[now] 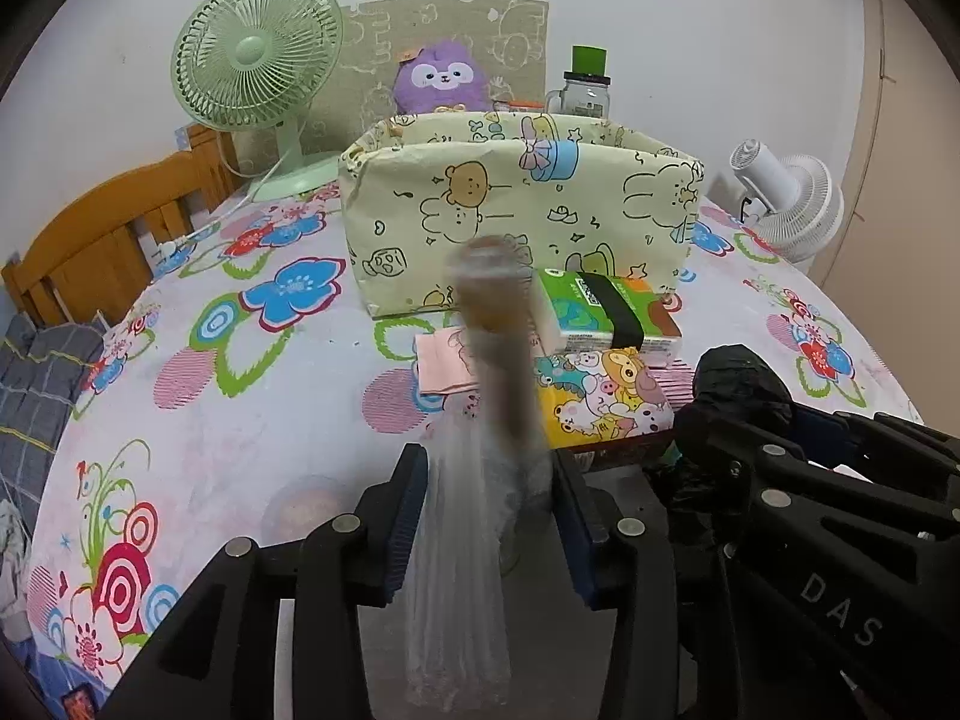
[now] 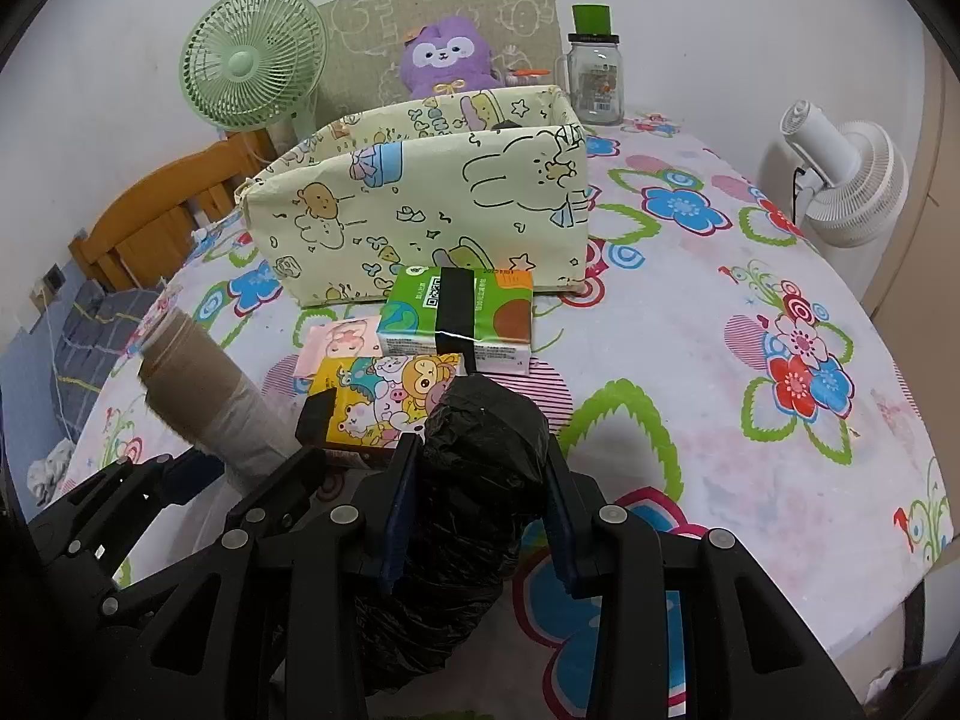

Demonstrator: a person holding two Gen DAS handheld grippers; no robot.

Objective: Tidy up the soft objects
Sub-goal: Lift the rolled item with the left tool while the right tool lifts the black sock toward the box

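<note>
Left claw (image 1: 489,516) clamped on a clear plastic-bag roll (image 1: 474,540), raised over the desk (image 1: 240,420). Right claw (image 2: 477,510) clamped on a black bag roll (image 2: 474,480). Tissue packs (image 2: 462,315) lie before the fabric bin (image 2: 420,204).

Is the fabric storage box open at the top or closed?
Open. The fabric box has no lid; both views show its inner walls over the rim. Contents: cannot tell.
</note>
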